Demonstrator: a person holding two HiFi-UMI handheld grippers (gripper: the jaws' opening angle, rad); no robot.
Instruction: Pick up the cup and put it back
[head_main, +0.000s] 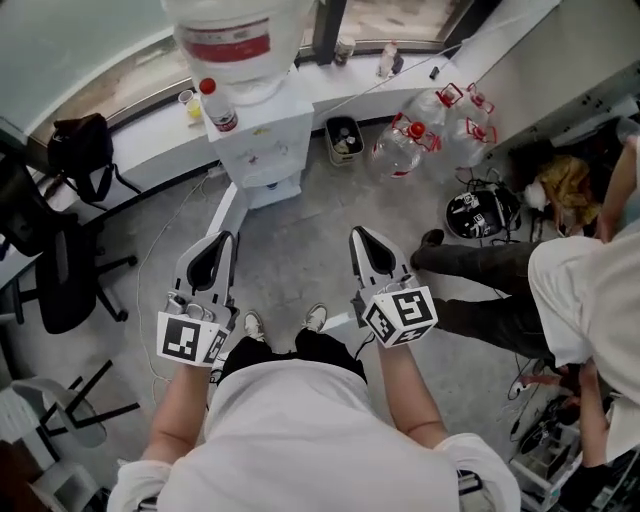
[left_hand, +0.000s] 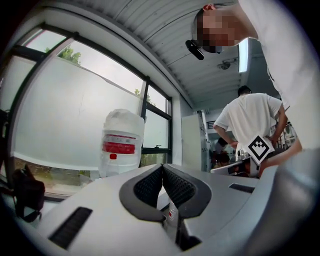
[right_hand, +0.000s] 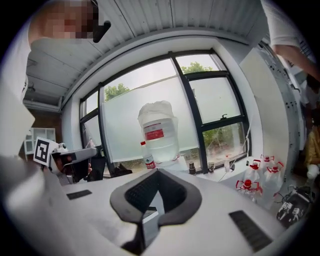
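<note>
**Both grippers shut & empty, cup by the dispenser**

L gripper (head_main: 218, 240) (left_hand: 162, 167): pads meet at the tips, nothing clamped. A bottle shows thru the gap below the tips, but it's far behind. R gripper (right_hand: 157, 172) (head_main: 362, 236): also clenched shut, nothing held. Head view has both held out side by side over the floor (head_main: 300, 230), pointing toward the dispenser (head_main: 262, 140) and well apart from it.

Cup (head_main: 189, 104): small, clear, w/ a yellowish tint inside. It's at the dispenser's left top corner, just beside a red-cap bottle (head_main: 217, 105). Can't tell if it sits on the dispenser top or on the sill (head_main: 150, 150) behind. Stands upright, mouth up, long axis vertical. Neither gripper is near it.

A big water jug (head_main: 240, 40) w/ red label tops the dispenser. R of the dispenser: black bin (head_main: 344, 138), then empty red-handled jugs (head_main: 430, 125) on the floor. Black chair (head_main: 60, 270) at far L. A 2nd person (head_main: 590, 300) in white at far R.
</note>
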